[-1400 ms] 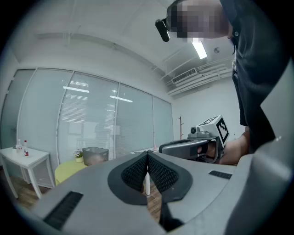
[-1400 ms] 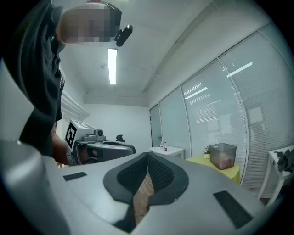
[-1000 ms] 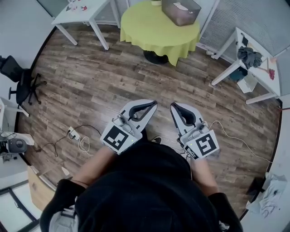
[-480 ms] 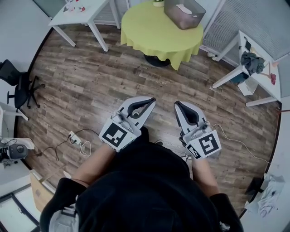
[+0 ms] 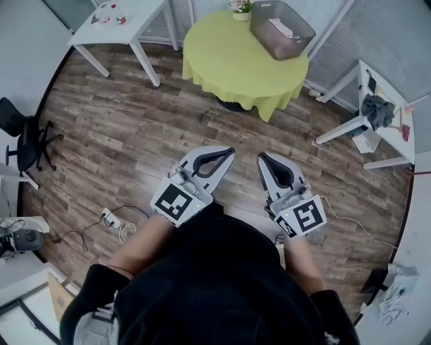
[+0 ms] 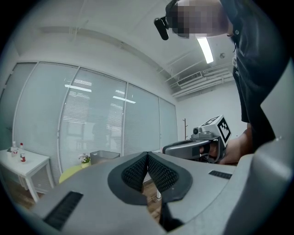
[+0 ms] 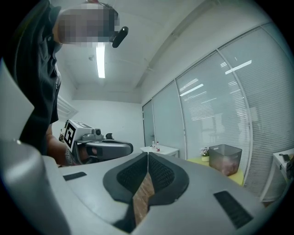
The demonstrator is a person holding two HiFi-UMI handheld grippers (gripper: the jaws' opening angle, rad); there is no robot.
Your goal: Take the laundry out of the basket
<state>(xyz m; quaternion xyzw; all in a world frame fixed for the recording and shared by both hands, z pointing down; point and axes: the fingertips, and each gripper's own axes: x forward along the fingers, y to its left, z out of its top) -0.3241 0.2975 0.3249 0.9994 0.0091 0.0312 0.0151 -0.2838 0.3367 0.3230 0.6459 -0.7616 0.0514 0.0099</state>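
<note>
A grey laundry basket [image 5: 281, 29] with pale laundry [image 5: 281, 27] inside stands on a round table with a yellow-green cloth [image 5: 236, 64], far ahead of me. The basket [image 7: 225, 159] also shows at the right in the right gripper view, and small [image 6: 104, 157] in the left gripper view. My left gripper [image 5: 229, 152] and right gripper [image 5: 260, 159] are held side by side over the wooden floor, well short of the table. Both are shut with nothing between their jaws.
A small flower pot [image 5: 240, 8] stands by the basket. A white table [image 5: 121, 20] is at the back left, another white table [image 5: 385, 101] with dark cloth [image 5: 377, 110] at the right. An office chair [image 5: 23, 138] and a cable with power strip [image 5: 114, 219] lie left.
The view has shifted, so the round table and basket appear lower and closer. Both grippers stay shut and side by side.
</note>
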